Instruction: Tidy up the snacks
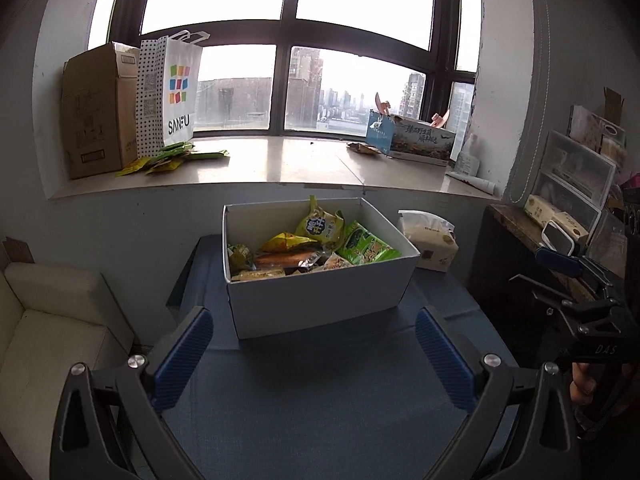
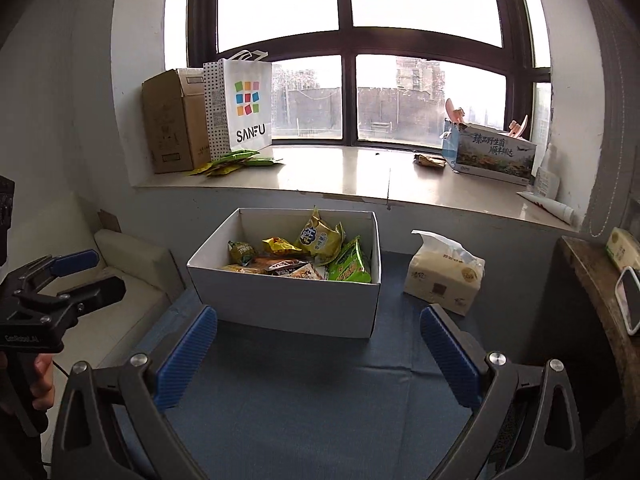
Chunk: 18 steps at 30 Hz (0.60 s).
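White cardboard box (image 1: pixel 320 300) of mixed snack packets (image 2: pixel 308 258) sits mid-table on blue cloth (image 1: pixel 320 400). Left gripper (image 1: pixel 314 354) and right gripper (image 2: pixel 318 356) hover before it — jaws spread, empty. Best descend over one top packet, pinching its edge.

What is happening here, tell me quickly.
A person holds a gripper in each hand over a blue table. The left gripper and right gripper are both open and empty, aimed at a white box filled with snack packets. More green packets lie on the windowsill, not yet collected.
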Tool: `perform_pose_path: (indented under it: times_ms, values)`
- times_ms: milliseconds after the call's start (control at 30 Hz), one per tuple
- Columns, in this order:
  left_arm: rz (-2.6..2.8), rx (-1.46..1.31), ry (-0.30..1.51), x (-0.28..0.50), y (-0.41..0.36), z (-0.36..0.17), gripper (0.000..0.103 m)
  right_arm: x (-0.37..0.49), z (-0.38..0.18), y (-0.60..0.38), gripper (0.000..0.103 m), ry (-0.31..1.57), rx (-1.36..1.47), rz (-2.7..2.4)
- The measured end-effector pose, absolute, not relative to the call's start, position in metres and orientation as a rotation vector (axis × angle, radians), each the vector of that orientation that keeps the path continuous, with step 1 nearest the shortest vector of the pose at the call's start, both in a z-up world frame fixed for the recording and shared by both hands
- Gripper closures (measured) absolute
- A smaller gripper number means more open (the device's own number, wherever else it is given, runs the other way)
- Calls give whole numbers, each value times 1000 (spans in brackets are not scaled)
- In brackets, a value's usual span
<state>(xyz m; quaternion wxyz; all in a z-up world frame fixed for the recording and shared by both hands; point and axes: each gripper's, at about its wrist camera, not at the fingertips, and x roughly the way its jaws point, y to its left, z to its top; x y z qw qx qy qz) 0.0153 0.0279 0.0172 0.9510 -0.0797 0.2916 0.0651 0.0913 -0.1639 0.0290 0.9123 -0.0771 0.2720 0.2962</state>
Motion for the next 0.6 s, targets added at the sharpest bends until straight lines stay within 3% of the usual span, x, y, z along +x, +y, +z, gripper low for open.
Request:
perform_pose_path:
  times_ms: [600]
  values:
    - [91, -127, 606, 6, 5, 20, 0, 68, 23, -174, 0, 607, -121, 611]
